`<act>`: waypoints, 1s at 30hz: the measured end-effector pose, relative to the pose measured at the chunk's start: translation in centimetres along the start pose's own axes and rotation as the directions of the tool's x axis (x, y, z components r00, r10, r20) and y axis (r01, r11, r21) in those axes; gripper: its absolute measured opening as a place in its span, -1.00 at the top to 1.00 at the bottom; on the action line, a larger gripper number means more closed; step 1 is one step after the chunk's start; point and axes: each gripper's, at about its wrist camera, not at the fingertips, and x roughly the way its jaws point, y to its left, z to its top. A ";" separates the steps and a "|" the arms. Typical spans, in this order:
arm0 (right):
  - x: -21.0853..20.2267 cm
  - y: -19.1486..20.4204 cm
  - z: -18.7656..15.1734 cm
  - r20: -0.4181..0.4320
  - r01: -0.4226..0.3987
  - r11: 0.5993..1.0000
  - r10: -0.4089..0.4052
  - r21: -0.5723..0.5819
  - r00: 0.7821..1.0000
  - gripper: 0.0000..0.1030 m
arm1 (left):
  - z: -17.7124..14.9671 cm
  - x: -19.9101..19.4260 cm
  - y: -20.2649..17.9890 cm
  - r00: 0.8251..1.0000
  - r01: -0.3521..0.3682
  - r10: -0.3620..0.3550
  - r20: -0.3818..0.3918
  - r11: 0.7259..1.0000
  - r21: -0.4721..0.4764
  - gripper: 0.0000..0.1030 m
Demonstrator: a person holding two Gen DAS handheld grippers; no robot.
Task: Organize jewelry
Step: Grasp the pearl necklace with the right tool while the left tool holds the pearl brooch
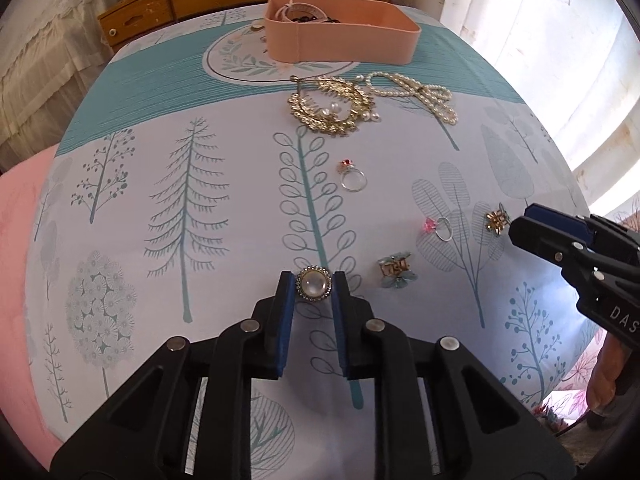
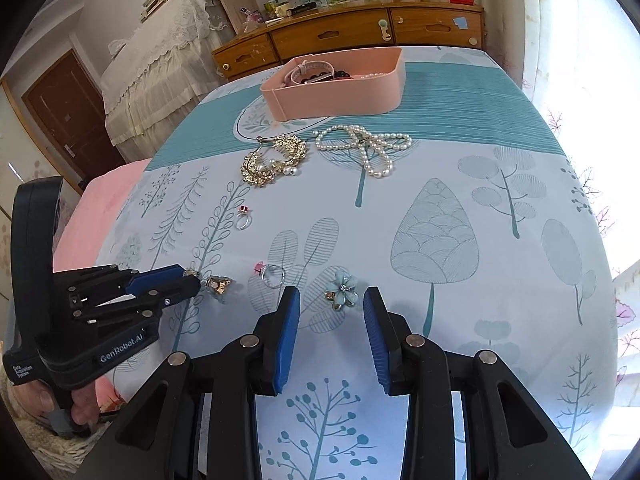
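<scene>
My left gripper (image 1: 313, 286) is shut on a round pearl brooch (image 1: 313, 283) with a sparkly rim, low over the tree-print bedspread (image 1: 200, 200). My right gripper (image 2: 332, 298) stands open, and a blue flower earring (image 2: 343, 290) lies on the cloth just ahead between its fingertips, untouched. A second flower earring (image 1: 394, 271), a pink-stone ring (image 1: 438, 227) and a red-stone ring (image 1: 353, 177) lie loose nearby. Farther back rest a gold leaf necklace (image 1: 332, 108) and a pearl necklace (image 1: 416, 92). The pink box (image 1: 340, 42) behind them holds a watch and dark beads.
A wooden chest of drawers (image 2: 332, 34) stands behind the bed. A lace-covered piece of furniture (image 2: 160, 60) is at the back left, bright curtains (image 1: 560, 60) on the right. A pink blanket (image 1: 20, 260) runs along the left edge. A hand (image 2: 80, 412) holds the left gripper.
</scene>
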 end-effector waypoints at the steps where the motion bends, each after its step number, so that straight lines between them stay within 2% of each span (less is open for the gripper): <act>1: -0.1 0.0 -0.1 0.004 -0.001 1.000 0.001 0.000 1.000 0.35 | 0.0 -0.2 0.2 1.000 0.001 -0.001 0.007 1.000 -0.007 0.77; 8: -0.3 1.4 0.0 0.016 -0.021 0.999 0.021 -0.040 1.000 0.35 | 0.3 -1.2 1.0 0.999 0.015 -0.014 0.044 1.000 -0.027 0.77; 17: -0.4 4.0 1.7 0.017 -0.037 0.987 0.040 -0.157 0.999 0.35 | 0.5 -2.8 2.0 0.994 0.036 -0.031 0.102 0.999 -0.039 0.77; 19: 0.0 4.2 2.9 0.011 -0.042 0.984 0.045 -0.174 0.999 0.35 | 0.8 -3.2 2.2 0.993 0.042 -0.038 0.113 0.998 -0.042 0.77; 23: 1.4 3.2 6.7 0.021 0.022 0.983 -0.019 -0.183 1.000 0.35 | 1.4 -4.0 2.7 0.989 0.047 -0.040 0.139 0.998 -0.045 0.77; 27: 3.8 0.4 11.1 -0.015 0.040 0.989 -0.042 -0.139 0.999 0.35 | 1.8 -4.4 3.5 0.988 0.061 -0.052 0.148 0.996 -0.060 0.77; 30: 5.9 -0.8 13.7 -0.042 0.051 0.984 -0.059 -0.169 0.997 0.35 | 1.9 -4.3 3.9 0.988 0.072 -0.061 0.145 0.995 -0.069 0.77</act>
